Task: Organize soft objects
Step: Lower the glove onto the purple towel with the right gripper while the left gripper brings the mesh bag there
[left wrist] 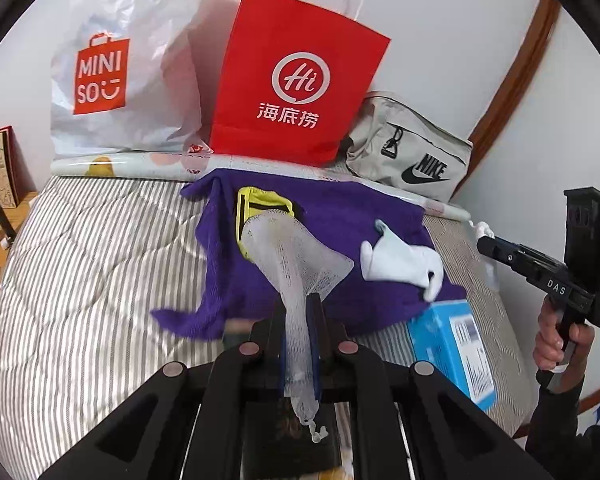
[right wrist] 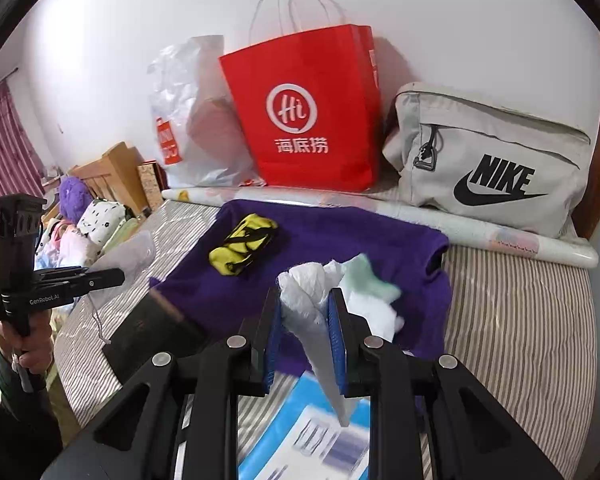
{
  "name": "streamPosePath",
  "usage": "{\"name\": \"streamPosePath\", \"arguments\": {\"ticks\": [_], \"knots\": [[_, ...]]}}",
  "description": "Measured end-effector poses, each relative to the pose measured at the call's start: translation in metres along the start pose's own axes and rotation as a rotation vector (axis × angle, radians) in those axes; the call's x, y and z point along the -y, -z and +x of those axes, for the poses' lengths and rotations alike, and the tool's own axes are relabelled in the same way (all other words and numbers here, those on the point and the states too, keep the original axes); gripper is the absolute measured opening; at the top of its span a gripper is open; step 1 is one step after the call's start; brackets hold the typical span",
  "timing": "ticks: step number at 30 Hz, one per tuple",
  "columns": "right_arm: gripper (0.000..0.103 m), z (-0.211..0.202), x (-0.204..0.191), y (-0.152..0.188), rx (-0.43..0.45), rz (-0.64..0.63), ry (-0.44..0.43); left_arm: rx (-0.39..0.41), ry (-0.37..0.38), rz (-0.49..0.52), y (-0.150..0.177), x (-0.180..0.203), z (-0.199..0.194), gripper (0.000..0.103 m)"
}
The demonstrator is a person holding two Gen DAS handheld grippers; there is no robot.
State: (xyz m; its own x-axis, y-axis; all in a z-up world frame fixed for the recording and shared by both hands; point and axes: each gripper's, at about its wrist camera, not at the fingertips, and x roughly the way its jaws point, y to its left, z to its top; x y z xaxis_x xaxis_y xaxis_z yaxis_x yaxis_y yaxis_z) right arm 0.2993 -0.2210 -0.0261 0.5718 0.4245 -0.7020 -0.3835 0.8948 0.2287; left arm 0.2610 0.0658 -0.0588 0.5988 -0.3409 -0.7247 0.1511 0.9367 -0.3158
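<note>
My left gripper (left wrist: pixel 298 304) is shut on a white mesh net bag (left wrist: pixel 296 256), which hangs raised above a purple cloth (left wrist: pixel 332 208) spread on the bed. My right gripper (right wrist: pixel 305 296) is shut on a crumpled white plastic bag (right wrist: pixel 306 288). A yellow-and-black folded item (right wrist: pixel 242 244) lies on the purple cloth; it also shows in the left wrist view (left wrist: pixel 260 204). White socks (left wrist: pixel 400 260) lie on the cloth's right side; in the right wrist view (right wrist: pixel 374 308) they sit just beyond the gripper, with a pale green piece. The right gripper also shows in the left wrist view (left wrist: pixel 480 236).
A red paper bag (left wrist: pixel 296 80), a white Miniso plastic bag (left wrist: pixel 112 64) and a grey Nike bag (right wrist: pixel 492 164) stand against the wall. A blue box (left wrist: pixel 456 348) and a dark flat item (right wrist: pixel 152 332) lie on the striped quilt (left wrist: pixel 80 264). A rolled tube (right wrist: pixel 500 236) lies along the wall.
</note>
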Motion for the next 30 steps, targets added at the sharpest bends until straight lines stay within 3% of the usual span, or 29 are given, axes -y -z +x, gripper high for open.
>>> {"name": "streamPosePath", "arguments": {"ticks": [6, 11, 16, 27, 30], "knots": [[0.023, 0.021, 0.019, -0.014, -0.020, 0.012, 0.021, -0.022, 0.001, -0.009, -0.023, 0.000, 0.027, 0.009], [0.023, 0.040, 0.035, -0.021, -0.053, 0.036, 0.043, -0.047, 0.050, -0.073, -0.041, -0.007, 0.052, 0.009], [0.023, 0.059, 0.050, -0.024, -0.081, 0.058, 0.047, -0.062, 0.053, -0.112, -0.053, -0.013, 0.076, 0.009], [0.023, 0.109, 0.073, -0.018, -0.189, 0.086, 0.073, -0.193, -0.042, -0.124, -0.042, -0.026, 0.126, 0.009], [0.023, 0.120, 0.077, -0.014, -0.218, 0.101, 0.074, -0.213, -0.025, -0.132, -0.040, -0.028, 0.131, 0.009]]}}
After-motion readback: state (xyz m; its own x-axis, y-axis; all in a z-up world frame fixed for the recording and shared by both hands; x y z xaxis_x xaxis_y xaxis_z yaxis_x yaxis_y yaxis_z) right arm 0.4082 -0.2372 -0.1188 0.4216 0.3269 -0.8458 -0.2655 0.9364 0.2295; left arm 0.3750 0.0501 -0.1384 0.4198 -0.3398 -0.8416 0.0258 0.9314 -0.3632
